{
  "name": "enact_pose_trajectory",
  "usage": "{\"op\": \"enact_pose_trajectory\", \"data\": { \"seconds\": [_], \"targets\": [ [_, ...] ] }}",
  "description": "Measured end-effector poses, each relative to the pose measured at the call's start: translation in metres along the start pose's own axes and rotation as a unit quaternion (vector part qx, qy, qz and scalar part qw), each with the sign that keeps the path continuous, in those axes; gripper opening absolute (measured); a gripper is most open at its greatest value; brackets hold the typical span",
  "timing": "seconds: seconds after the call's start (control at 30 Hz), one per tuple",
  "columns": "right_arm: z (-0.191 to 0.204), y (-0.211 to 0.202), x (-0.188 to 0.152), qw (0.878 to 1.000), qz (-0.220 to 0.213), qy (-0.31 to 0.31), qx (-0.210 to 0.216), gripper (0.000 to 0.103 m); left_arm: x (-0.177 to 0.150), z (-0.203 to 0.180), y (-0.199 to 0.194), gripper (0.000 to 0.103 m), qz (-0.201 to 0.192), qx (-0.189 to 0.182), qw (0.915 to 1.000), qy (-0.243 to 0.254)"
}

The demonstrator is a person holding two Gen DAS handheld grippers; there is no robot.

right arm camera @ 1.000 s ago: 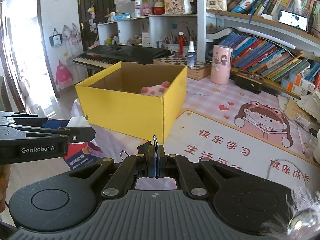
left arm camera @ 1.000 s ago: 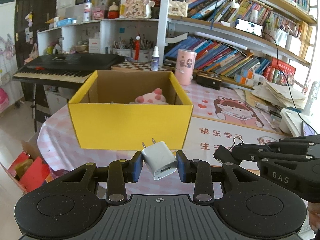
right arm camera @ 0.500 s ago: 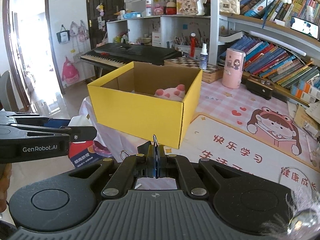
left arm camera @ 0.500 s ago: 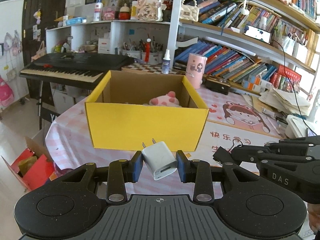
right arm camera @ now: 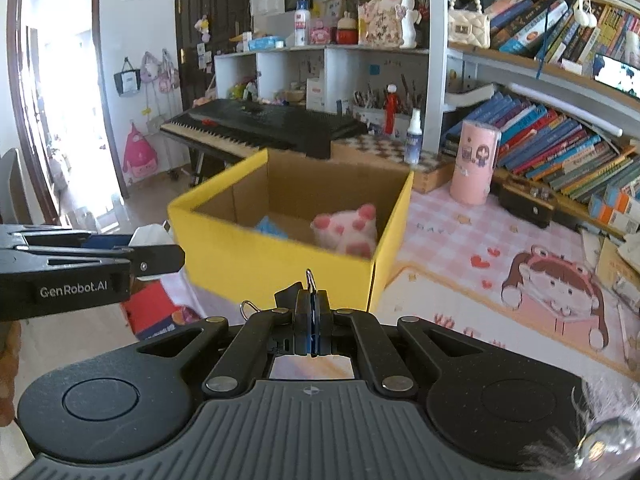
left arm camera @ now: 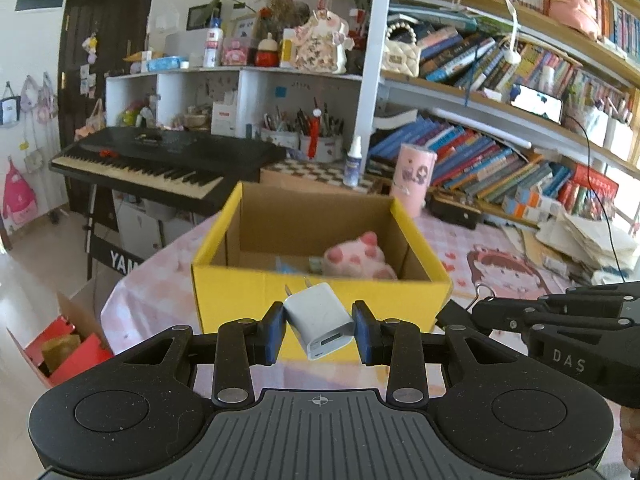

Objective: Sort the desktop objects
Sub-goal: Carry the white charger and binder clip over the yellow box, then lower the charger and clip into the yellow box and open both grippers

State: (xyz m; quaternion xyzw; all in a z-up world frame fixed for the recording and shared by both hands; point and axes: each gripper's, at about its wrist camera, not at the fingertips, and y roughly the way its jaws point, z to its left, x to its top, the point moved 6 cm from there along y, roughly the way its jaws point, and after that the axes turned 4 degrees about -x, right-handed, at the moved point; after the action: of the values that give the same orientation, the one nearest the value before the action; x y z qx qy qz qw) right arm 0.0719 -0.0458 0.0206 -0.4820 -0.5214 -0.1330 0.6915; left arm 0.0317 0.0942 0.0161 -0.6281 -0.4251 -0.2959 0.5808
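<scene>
My left gripper (left arm camera: 319,327) is shut on a white USB charger plug (left arm camera: 320,326), held in front of the near wall of the open yellow cardboard box (left arm camera: 320,296). My right gripper (right arm camera: 312,322) is shut on a black binder clip (right arm camera: 310,295) with wire handles, near the box's right front corner (right arm camera: 376,276). Inside the box lie a pink plush toy (left arm camera: 358,260) and a blue item (right arm camera: 269,227). The right gripper shows at the right of the left wrist view (left arm camera: 460,317); the left gripper shows at the left of the right wrist view (right arm camera: 158,254).
The box stands on a table with a pink checked cloth (right arm camera: 452,236) and a cartoon mat (right arm camera: 552,292). A pink canister (right arm camera: 474,168), a spray bottle (right arm camera: 413,142) and bookshelves are behind. A keyboard piano (left arm camera: 160,168) stands at the left; a red box (left arm camera: 68,352) is on the floor.
Both grippers have risen and moved toward the box, so I see down into it and more of the plush toy. Both still hold their objects.
</scene>
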Motion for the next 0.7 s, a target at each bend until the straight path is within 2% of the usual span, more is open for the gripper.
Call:
{"op": "enact_pose_trajectory", "data": {
  "seconds": [0.3,0.7],
  "targets": [
    [-0.018,0.038,0.047,0.999,-0.032,-0.011,0.008,0.002,0.038,0.004,0.034,0.034,-0.026,0.013,0.9995,-0.013],
    [-0.027,0.111,0.066,0.997,-0.004,-0.064,0.042,0.002,0.051,0.008,0.101,0.034,0.012,0.040,0.9989,-0.020]
  ]
}}
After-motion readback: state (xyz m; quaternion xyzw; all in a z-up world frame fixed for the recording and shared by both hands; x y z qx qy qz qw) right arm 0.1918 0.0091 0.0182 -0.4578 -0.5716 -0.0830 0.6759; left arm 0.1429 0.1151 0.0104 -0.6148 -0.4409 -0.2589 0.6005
